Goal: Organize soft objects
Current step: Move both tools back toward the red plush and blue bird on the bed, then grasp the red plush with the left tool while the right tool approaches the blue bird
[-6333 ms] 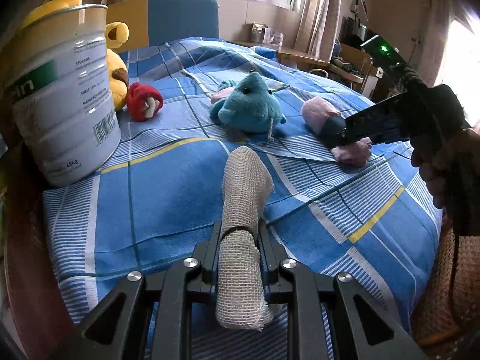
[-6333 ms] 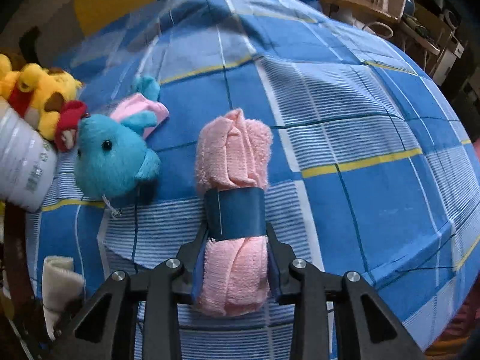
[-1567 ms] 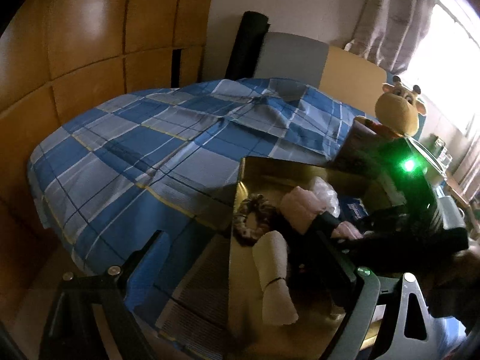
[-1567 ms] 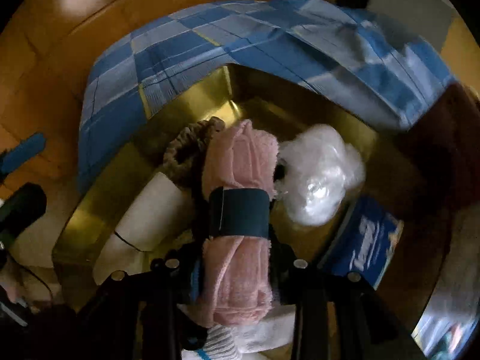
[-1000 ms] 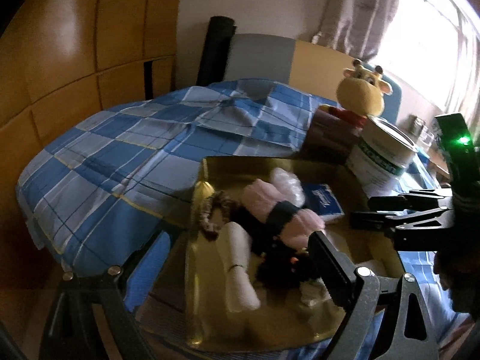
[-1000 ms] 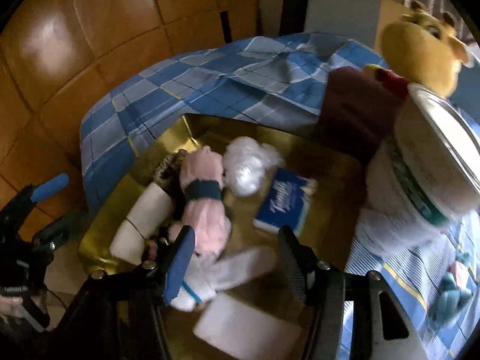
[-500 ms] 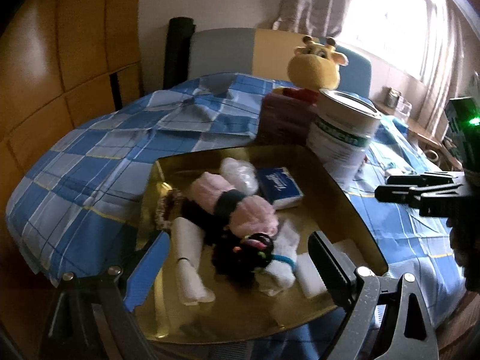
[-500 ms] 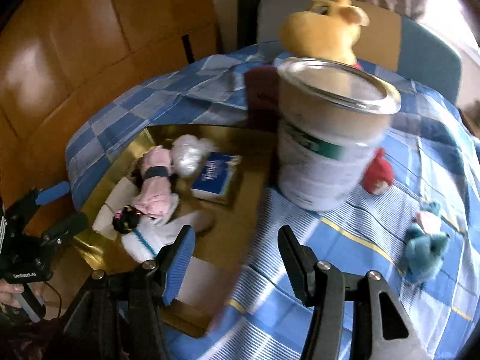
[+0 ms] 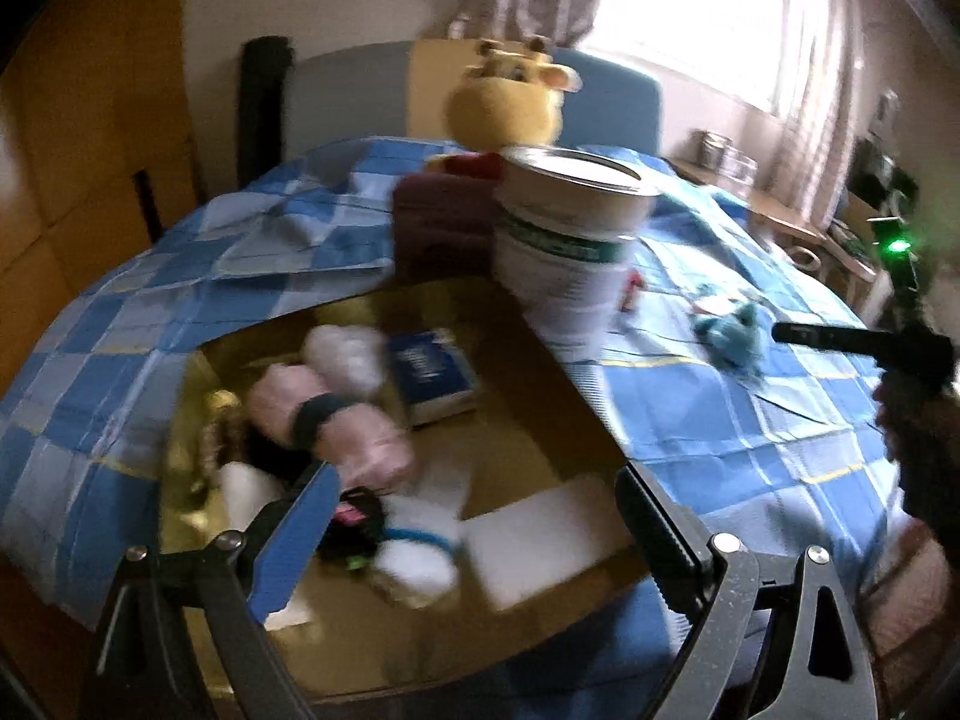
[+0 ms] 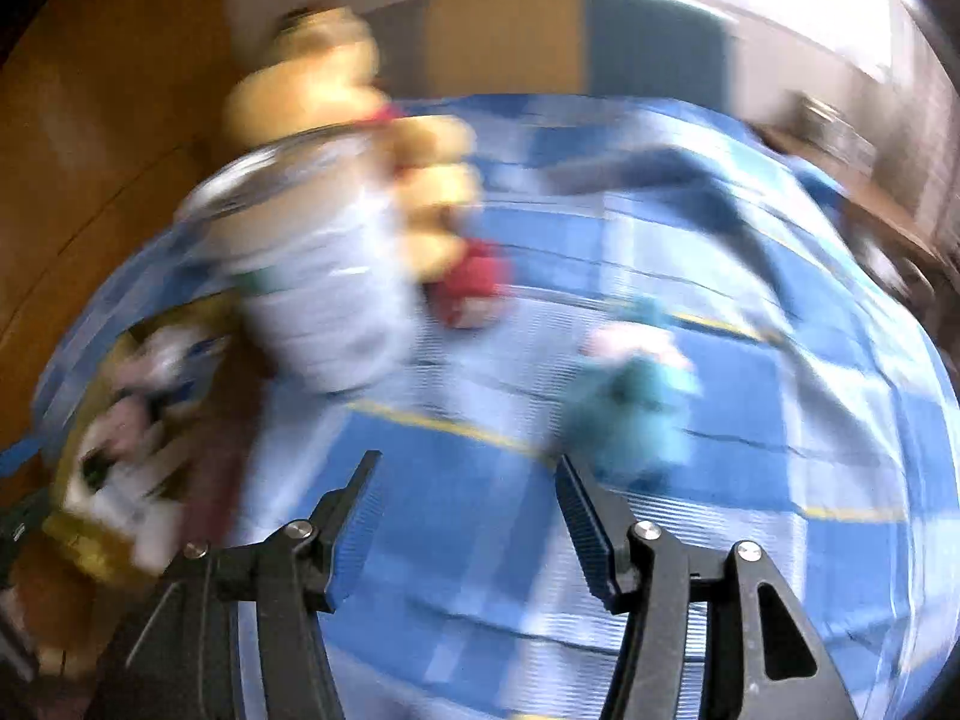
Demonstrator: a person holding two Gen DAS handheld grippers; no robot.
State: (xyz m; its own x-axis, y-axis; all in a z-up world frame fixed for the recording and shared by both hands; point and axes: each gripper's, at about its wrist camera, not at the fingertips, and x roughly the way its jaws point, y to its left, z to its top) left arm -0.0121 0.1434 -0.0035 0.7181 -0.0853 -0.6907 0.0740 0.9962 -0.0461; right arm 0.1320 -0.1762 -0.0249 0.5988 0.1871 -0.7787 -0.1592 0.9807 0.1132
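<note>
My left gripper [image 9: 474,516] hung over the near edge of the gold tray [image 9: 540,372], its fingers [image 9: 300,516] spread wide with nothing between them. My right gripper [image 10: 468,498] was over the bed [image 10: 750,408], its fingers [image 10: 579,498] also spread and empty; that view was badly smeared.

The tray sat at the bed's near left corner on the blue checked cover. The pink rolled towel [image 9: 330,420] with its dark band lay toward the tray's left side. A white fluffy bundle [image 9: 354,354] was just behind it and a pale roll [image 9: 246,486] at its near left end. A blue packet [image 9: 435,375] lay mid-tray, and a white flat pad [image 9: 540,540] sat at the tray's near right corner. Close to my left fingers I made out a dark item and something white with a blue band, too blurred to name.

A white tin can [image 9: 567,258] stood at the tray's far right edge, with a yellow plush giraffe [image 9: 510,102] behind it. Out on the bed, well apart from the tray, lay the blue plush toy [image 10: 630,420] and, nearer the can, a small red plush [image 10: 474,288].
</note>
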